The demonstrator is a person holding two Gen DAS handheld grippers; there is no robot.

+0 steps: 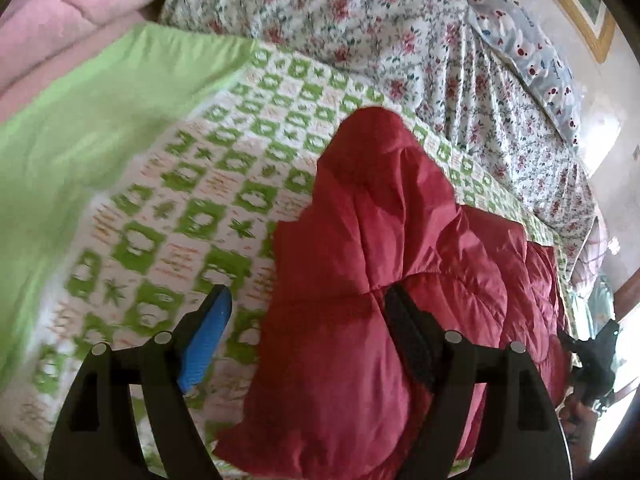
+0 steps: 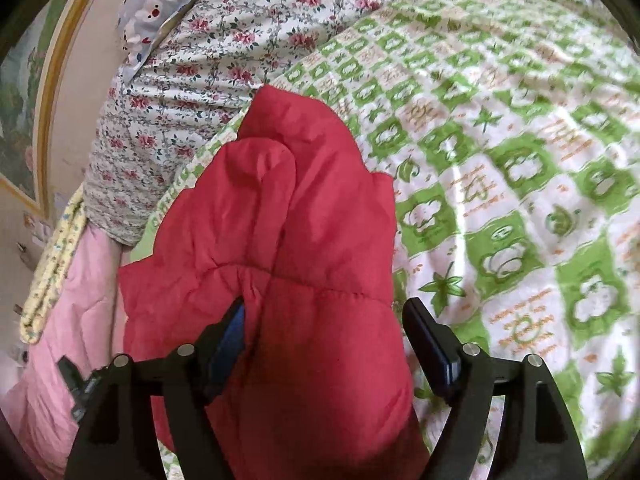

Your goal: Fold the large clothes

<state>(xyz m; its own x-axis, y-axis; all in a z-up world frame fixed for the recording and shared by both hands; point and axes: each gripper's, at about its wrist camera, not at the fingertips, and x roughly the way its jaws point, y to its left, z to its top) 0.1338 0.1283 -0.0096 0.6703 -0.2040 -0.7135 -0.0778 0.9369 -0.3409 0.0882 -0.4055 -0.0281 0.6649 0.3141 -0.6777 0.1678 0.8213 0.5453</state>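
Left wrist view: your left gripper [image 1: 308, 312] stands wide, pads off the cloth, over the puffy red quilted jacket [image 1: 384, 280] lying on the green-and-white patterned bedspread [image 1: 192, 184].

Right wrist view: your right gripper [image 2: 328, 320] is likewise spread, jacket [image 2: 304, 240] between unpressed fingers; floral sheet [image 2: 192, 60] beyond.
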